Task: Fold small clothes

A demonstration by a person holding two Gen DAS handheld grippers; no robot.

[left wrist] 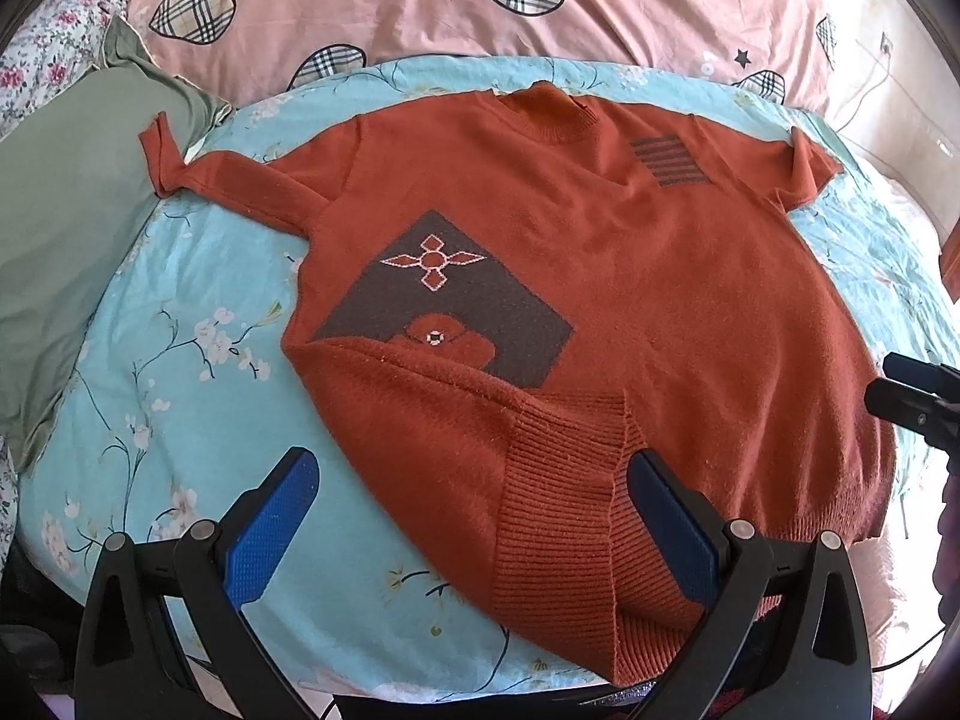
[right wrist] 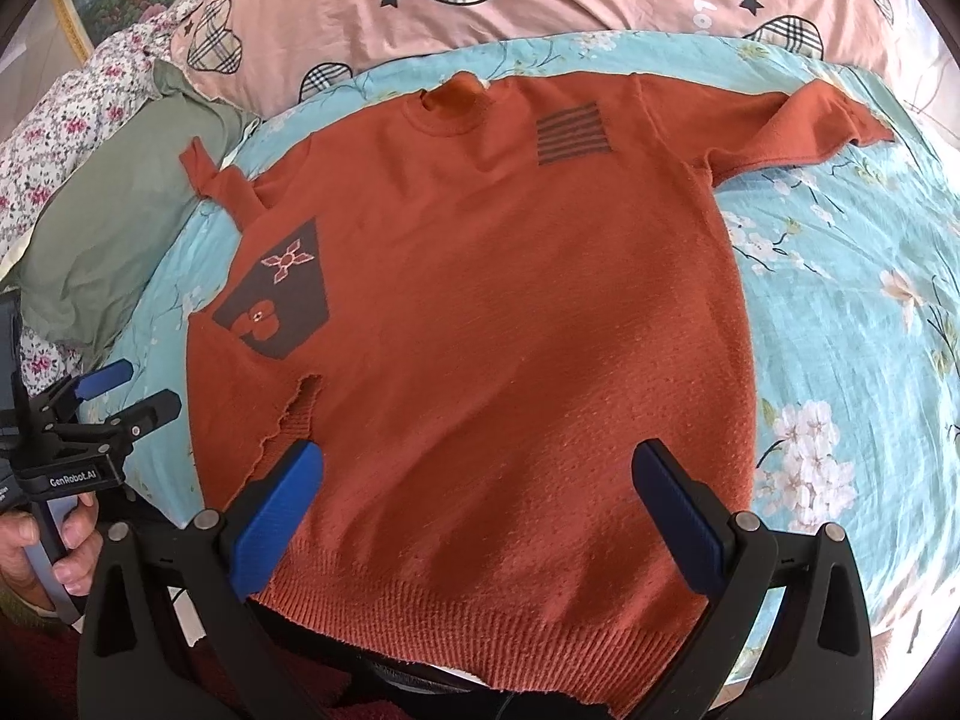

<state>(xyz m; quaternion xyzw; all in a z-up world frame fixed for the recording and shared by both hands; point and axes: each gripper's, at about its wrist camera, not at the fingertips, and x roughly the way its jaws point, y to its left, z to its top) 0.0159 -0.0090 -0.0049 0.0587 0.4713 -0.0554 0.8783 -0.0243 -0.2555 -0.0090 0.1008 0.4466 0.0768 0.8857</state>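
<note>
An orange knitted sweater [left wrist: 600, 276] lies front up on the light blue floral sheet [left wrist: 180, 360], neck away from me, both sleeves spread out. It has a dark patch with flower motifs [left wrist: 444, 300] and a striped patch [left wrist: 669, 159]. Its lower left corner is folded up onto the body, showing the ribbed hem [left wrist: 558, 510]. My left gripper [left wrist: 474, 516] is open over that folded corner, one pad over the sheet and the other over the ribbing. My right gripper [right wrist: 477, 516] is open above the lower hem [right wrist: 480, 624], holding nothing. A hand [right wrist: 60, 552] holds the left gripper [right wrist: 129, 396].
A green pillow [left wrist: 72, 240] lies left of the sweater, under the left sleeve end [left wrist: 159, 150]. A pink quilt with plaid hearts [left wrist: 480, 0] runs along the far side. Floral bedding [right wrist: 48, 138] is at the far left. The right gripper [left wrist: 887, 381] enters at the right edge.
</note>
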